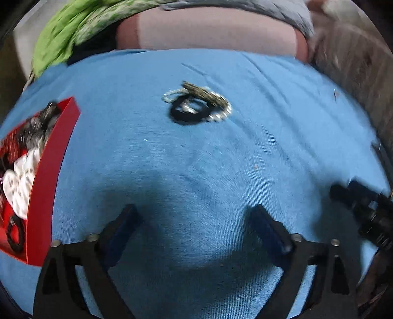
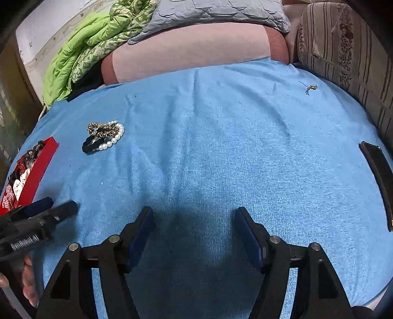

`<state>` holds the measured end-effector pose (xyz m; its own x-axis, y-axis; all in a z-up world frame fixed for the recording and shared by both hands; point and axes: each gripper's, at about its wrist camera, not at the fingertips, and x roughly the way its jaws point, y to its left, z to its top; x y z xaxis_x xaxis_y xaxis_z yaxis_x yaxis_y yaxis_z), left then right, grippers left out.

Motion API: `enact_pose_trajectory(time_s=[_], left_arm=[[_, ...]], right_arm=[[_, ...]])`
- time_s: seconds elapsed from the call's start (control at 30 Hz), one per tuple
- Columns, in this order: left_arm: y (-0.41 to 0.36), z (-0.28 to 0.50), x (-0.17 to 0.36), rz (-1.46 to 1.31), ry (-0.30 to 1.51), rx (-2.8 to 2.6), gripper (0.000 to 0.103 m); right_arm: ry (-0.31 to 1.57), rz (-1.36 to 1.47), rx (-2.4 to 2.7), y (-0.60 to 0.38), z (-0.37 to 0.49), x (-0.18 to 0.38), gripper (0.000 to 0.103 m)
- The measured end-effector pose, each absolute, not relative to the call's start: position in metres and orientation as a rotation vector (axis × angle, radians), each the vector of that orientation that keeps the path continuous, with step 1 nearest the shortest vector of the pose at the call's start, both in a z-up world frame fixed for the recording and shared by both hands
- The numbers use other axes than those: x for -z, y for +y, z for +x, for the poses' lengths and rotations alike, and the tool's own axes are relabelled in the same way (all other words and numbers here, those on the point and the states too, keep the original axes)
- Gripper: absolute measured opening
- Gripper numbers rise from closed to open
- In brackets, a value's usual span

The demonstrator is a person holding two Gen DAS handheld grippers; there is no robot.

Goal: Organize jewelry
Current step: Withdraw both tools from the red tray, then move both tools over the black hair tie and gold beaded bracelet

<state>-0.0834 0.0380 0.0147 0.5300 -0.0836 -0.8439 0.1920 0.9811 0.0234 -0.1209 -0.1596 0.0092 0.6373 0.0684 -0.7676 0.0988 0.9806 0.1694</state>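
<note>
Blue terry cloth [image 2: 221, 152] covers the whole work surface under both of my claws. My left claw [image 1: 196, 218] hangs just above it with its jaws spread wide and nothing between them. Straight ahead of that claw, well apart from its fingertips, lies a small heap of jewelry: a pearl bracelet [image 1: 221, 115], a black hair tie [image 1: 186, 115] and a leopard-print scrunchie [image 1: 203, 94], all touching and partly overlapping. The left wrist view is blurred, so I cannot make out finer detail in the heap.

To the left of that claw sits a red box [image 1: 46, 171], its near wall just beside the left finger. Inside I can see white, black and dark pieces bunched together; what each one is I cannot tell.

My right claw [image 2: 194, 220] is also released, jaws wide, empty, low over bare cloth. From its view the heap sits far off to the front left, with the pearls [image 2: 115, 137] curling around the scrunchie [image 2: 102, 130] and the black tie [image 2: 92, 146] nearest the box [image 2: 39, 166]. A small gold-coloured trinket [image 2: 310, 87] lies alone far to the front right, well apart from everything else. A dark phone-like slab [image 2: 379, 176] rests at the right edge of the cloth. Green bedding [image 2: 81, 56] and a grey pillow [image 2: 216, 12] lie beyond the cloth.
</note>
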Motion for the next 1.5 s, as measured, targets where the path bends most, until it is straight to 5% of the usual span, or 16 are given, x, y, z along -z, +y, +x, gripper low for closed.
enact_pose_trajectory(time_s=[0.37,0.53,0.9,1.1,1.37,1.5], left_arm=[[0.038,-0.087,-0.012,0.095,0.973,0.133,0.103],[0.043,-0.086,-0.015,0.086,0.977,0.168,0.103],[0.073,-0.108,-0.048,0.061,0.838,0.067,0.103],[0.11,-0.127,-0.083,0.049,0.74,-0.007,0.103],[0.126,-0.124,-0.078,0.054,0.844,0.027,0.103],[0.129,-0.125,-0.077,-0.033,0.858,0.076,0.103]], right_arm=[[0.875,0.272,0.001,-0.165,-0.121,-0.006,0.078],[0.835,0.285,-0.018,-0.159,-0.127,-0.002,0.092],[0.863,0.244,-0.056,-0.151,-0.125,-0.002,0.102],[0.897,0.12,-0.054,-0.128,-0.122,-0.009,0.103],[0.815,0.118,-0.088,-0.11,-0.093,-0.051,0.102],[0.839,0.046,-0.22,-0.073,-0.055,-0.063,0.084]])
